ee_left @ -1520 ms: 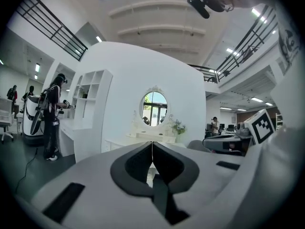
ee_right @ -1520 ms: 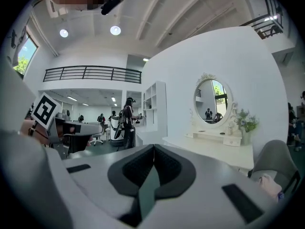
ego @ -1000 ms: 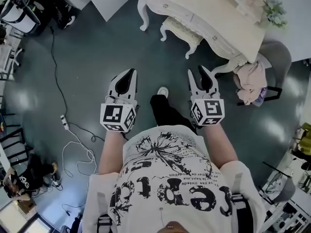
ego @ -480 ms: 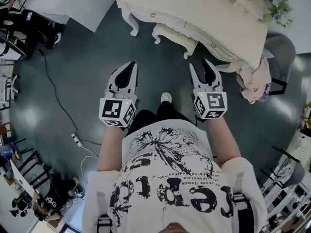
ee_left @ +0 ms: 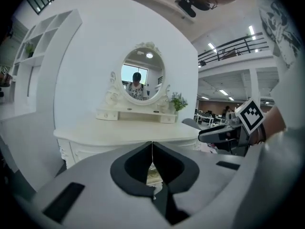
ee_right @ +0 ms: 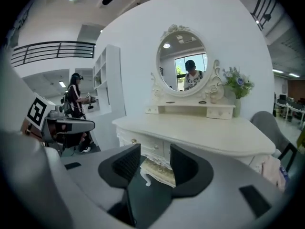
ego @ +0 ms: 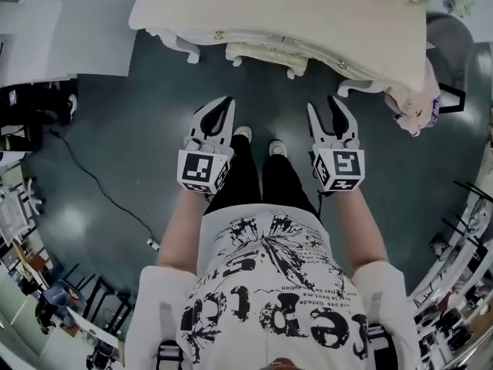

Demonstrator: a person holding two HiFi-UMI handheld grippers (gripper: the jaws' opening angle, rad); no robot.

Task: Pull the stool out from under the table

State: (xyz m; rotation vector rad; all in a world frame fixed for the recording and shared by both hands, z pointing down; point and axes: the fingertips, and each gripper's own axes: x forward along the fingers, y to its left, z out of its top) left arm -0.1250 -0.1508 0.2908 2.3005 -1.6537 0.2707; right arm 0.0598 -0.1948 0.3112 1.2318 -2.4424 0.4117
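Under the cream table, carved cream stool with curved legs, left gripper clenched empty, right gripper spread empty.

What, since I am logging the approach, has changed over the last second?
The person has stepped up to the table: it and the stool under it now sit straight ahead and nearer, not off to the right. The right hand-held gripper has spread its jaws wider, nothing between them. Unchanged: the left hand-held gripper shut and empty, both held out ahead, stool untouched.
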